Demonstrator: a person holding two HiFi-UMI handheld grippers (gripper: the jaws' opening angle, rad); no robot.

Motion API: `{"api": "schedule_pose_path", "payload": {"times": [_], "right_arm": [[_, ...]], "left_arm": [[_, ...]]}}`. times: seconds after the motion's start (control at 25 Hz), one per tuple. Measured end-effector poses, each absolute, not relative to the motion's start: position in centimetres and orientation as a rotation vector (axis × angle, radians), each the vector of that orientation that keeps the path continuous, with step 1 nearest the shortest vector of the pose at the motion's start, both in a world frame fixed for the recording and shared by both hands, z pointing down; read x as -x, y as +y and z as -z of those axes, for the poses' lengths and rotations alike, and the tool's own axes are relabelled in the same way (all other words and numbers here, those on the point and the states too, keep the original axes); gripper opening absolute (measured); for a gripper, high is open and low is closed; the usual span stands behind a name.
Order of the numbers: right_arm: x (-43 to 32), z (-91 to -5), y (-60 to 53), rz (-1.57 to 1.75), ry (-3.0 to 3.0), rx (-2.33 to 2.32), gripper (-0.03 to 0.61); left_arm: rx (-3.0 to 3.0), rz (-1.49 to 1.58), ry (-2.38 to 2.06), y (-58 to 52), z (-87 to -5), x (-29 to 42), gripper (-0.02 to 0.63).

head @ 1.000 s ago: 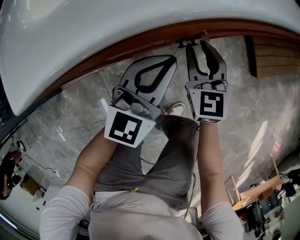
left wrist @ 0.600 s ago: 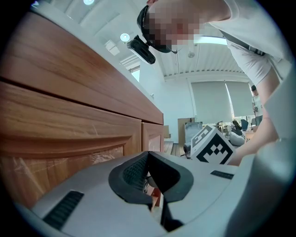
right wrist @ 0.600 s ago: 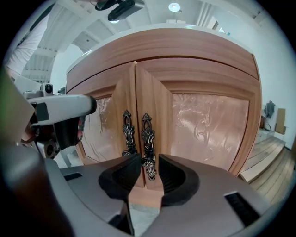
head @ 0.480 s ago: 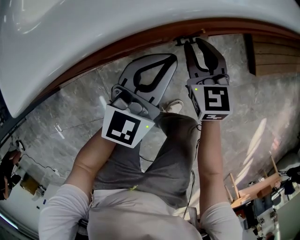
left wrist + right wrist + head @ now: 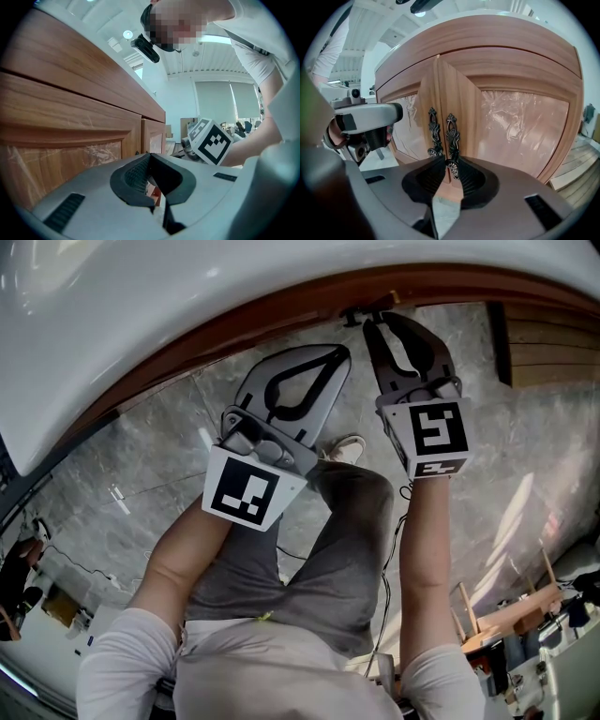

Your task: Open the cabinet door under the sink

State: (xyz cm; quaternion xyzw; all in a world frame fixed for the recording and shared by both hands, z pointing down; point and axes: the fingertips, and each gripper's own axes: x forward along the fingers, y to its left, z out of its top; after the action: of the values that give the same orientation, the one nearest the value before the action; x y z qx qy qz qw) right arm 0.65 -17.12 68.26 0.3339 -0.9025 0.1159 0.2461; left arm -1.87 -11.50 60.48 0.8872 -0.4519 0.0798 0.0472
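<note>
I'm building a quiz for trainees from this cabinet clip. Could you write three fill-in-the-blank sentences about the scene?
1. The right tool is shut on the lower end of a dark metal ___.
2. The left tool is shut and holds ___.
3. The cabinet doors carry ___ ornate handles, side by side.
Missing words: handle; nothing; two.

The grey marbled floor (image 5: 141, 465) lies under me, and my pale shoe (image 5: 349, 448) stands on it. The wooden cabinet (image 5: 506, 93) rises from it. A thin cable (image 5: 80, 568) trails across it on my left.
</note>
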Motion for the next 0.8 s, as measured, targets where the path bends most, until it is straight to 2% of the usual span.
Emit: {"api": "schedule_pose_path", "payload": {"times": [0.8], "right_arm": [[-1.3,-68.3,-15.6,-0.158,-2.474,-0.819,0.095]], "left_arm": [[-2.657,-0.272,-1.522,-15.7,-61.9,1.5,0.008]]}}
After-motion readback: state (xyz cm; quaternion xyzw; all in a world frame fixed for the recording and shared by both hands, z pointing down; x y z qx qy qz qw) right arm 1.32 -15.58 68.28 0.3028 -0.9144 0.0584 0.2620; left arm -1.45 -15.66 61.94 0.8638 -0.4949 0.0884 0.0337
